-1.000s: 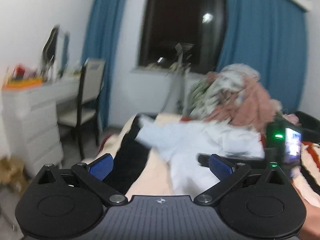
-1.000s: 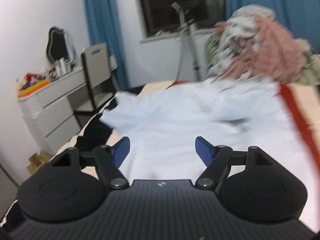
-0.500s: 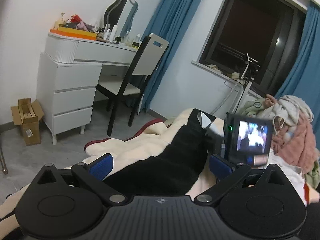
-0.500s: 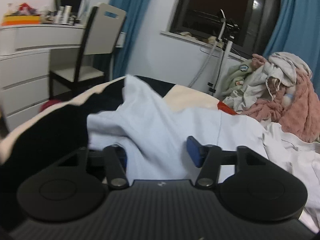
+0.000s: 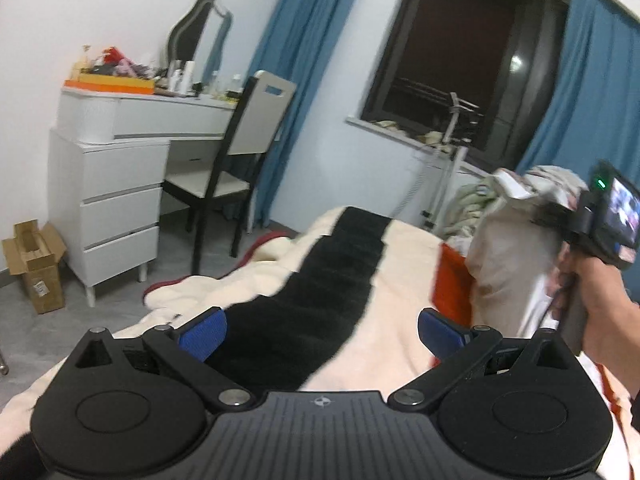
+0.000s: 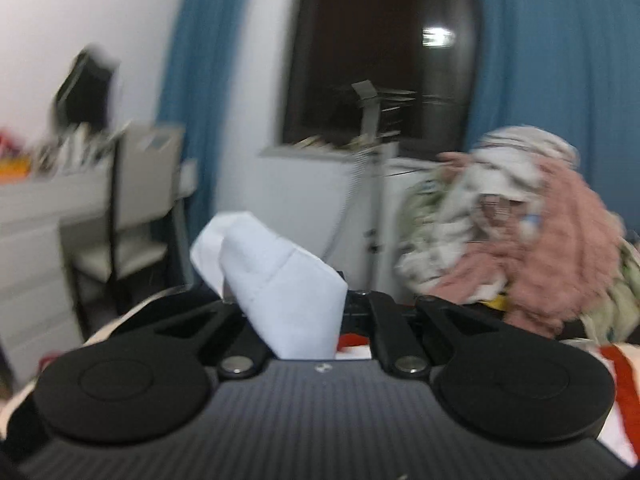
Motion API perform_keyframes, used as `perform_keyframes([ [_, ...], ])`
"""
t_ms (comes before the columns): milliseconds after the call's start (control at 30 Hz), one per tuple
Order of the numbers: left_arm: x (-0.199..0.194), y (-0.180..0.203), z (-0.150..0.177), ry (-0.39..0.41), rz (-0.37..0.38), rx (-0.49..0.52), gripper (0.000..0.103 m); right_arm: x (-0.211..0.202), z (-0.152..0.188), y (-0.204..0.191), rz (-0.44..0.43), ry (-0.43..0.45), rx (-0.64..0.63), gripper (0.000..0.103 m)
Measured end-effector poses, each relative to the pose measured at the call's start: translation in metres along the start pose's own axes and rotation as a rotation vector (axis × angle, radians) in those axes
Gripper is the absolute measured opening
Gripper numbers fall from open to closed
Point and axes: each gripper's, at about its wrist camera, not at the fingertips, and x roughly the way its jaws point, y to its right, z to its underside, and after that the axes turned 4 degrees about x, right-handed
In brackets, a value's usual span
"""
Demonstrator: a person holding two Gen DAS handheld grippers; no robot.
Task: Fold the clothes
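The left gripper (image 5: 322, 330) is held with its blue pads wide apart, low in the frame, above the cream-and-black blanket (image 5: 352, 264). The right gripper (image 6: 298, 300) is clamped on the white garment (image 6: 280, 280), raised at frame centre. No writing can be read.

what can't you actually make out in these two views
- Right wrist view: the right gripper is shut on the white garment, which covers its fingers.
- Same view: motion blur smears the clothes pile.
- Left wrist view: the garment's lower part is hidden behind the open left gripper.
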Motion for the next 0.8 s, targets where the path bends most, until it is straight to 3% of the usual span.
perform_keyframes([
  [300, 0.008, 0.051, 0.026, -0.023, 0.149, 0.164, 0.103, 0.005, 0.051, 0.172, 0.23, -0.107, 0.229, 0.008],
  [367, 0.014, 0.061, 0.032, -0.035, 0.169, 0.192, 0.103, 0.01, 0.07, 0.189, 0.234, -0.145, 0.263, 0.01],
  [433, 0.021, 0.068, 0.037, -0.046, 0.174, 0.208, 0.103, 0.015, 0.083, 0.199, 0.22, -0.188, 0.311, 0.024],
  [500, 0.025, 0.072, 0.04, -0.045, 0.177, 0.214, 0.103, 0.016, 0.084, 0.201, 0.172, -0.212, 0.34, 0.083],
  [533, 0.026, 0.073, 0.04, -0.045, 0.182, 0.214, 0.103, 0.013, 0.083, 0.2, 0.141, -0.208, 0.342, 0.09],
  [800, 0.02, 0.075, 0.038, -0.033, 0.21, 0.199, 0.103, -0.066, 0.042, 0.186, 0.105, -0.137, 0.27, 0.091],
])
